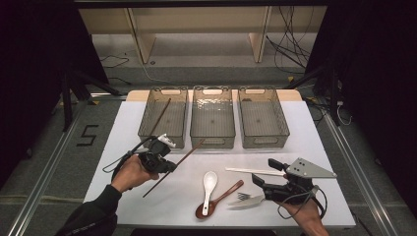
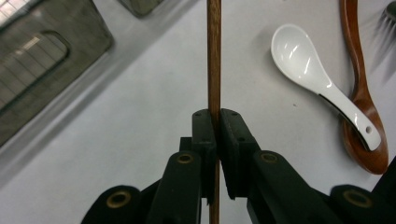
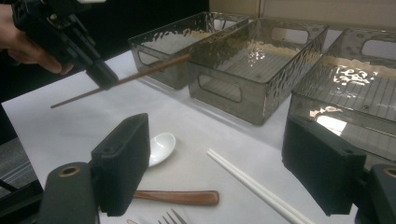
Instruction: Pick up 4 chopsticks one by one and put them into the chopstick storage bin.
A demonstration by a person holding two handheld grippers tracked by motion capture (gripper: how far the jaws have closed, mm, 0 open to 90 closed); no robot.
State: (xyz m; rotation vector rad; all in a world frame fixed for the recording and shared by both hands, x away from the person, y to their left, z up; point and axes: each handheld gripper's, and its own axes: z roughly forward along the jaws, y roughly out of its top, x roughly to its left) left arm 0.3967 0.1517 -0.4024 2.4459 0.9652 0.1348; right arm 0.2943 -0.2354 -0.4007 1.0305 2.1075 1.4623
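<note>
— What's in the three clear bins [image 1: 212,142]?
— The left bin [image 1: 163,116] holds one brown chopstick [image 1: 160,117]; the others look bare.
— And the grippers?
— The left gripper [image 1: 167,166] pinches a second brown chopstick [image 1: 183,160] above the table [image 1: 123,147]. The right gripper [image 1: 265,176] is spread wide near the white chopsticks [image 1: 253,171].

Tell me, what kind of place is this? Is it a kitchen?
Probably not a kitchen: it looks like a lab or recording workspace. The table stands among dark curtains, loose cables lie on the floor behind it, and a person's hands work cabled tongs, the left tongs gripping a chopstick.
</note>
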